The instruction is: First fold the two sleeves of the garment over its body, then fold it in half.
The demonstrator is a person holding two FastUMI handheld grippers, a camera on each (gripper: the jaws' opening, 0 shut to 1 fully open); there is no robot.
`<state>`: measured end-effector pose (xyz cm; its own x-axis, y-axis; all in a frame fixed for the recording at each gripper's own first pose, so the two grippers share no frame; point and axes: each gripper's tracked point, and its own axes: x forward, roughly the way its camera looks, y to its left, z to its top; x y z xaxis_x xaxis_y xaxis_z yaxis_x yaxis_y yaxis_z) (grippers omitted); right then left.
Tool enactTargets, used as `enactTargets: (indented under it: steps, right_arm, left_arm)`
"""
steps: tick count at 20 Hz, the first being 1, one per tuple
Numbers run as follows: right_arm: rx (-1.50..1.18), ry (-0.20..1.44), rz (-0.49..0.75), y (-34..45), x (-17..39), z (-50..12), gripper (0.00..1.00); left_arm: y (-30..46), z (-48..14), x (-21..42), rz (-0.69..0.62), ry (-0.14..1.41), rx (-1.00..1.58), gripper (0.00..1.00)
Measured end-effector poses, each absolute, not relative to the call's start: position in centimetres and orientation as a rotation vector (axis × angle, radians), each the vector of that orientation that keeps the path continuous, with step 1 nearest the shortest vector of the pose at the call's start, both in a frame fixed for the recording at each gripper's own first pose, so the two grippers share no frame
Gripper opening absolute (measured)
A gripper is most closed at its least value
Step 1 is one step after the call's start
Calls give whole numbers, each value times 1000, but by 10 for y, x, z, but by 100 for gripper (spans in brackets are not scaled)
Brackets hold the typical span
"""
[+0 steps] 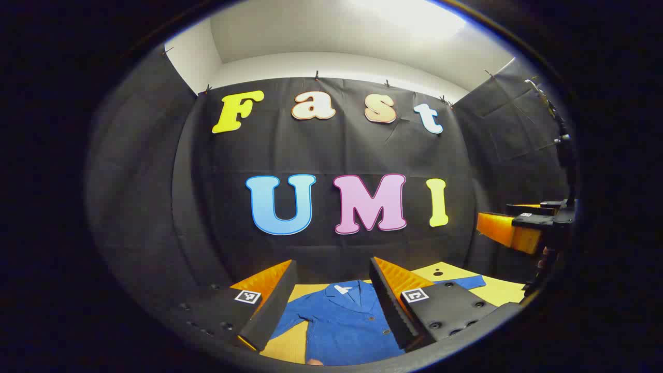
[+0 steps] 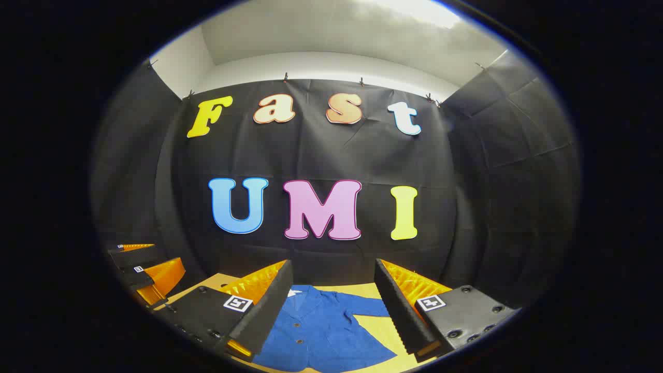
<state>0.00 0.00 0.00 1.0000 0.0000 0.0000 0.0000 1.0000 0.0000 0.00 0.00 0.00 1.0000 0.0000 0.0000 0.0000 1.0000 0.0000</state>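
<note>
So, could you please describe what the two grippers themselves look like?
The left gripper and the right gripper look alike: each has two broad, wedge-shaped fingers with ribbed inner faces, mounted on black blocks dotted with screw holes. Each block carries a small square black-and-white marker.

the right gripper (image 2: pixel 331 311) hangs open at six o'clock above a blue jacket (image 2: pixel 321 336) lying flat on a yellow table (image 2: pixel 383 329). the left gripper (image 2: pixel 147 277) shows at eight o'clock.

Plain blue garment (image 1: pixel 344 321); yellow table (image 1: pixel 505 291); black cloth wall (image 1: pixel 331 150).
</note>
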Motion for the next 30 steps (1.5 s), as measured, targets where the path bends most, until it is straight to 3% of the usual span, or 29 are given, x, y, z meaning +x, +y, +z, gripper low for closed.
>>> enactTargets:
  steps: [1, 6, 10, 18, 22, 25, 26, 30]
  right_arm:
    - [6, 8, 2, 2, -3, -2, 95]
    - [-12, 20, 0, 8, -8, -9, 99]
    - [-22, 17, 52, 20, 14, -9, 99]
    - [13, 8, 90, 14, 63, -4, 96]
    - [37, 53, 88, 11, 77, -11, 99]
    - [26, 58, 112, 19, 80, -10, 96]
    - [25, 50, 119, 23, 80, -7, 99]
    - [13, 31, 172, 44, 76, -4, 96]
  left_arm:
    - [4, -2, -6, 18, 2, -1, 80]
    - [13, -5, -20, 32, 12, -19, 81]
    - [25, -7, -13, 88, 31, -36, 81]
    - [13, -8, 20, 81, 75, -61, 81]
    - [15, -5, 29, 105, 85, -83, 82]
    - [18, -7, 23, 124, 91, -90, 81]
    - [21, -7, 21, 130, 90, -86, 81]
    - [26, -6, 19, 144, 80, -90, 80]
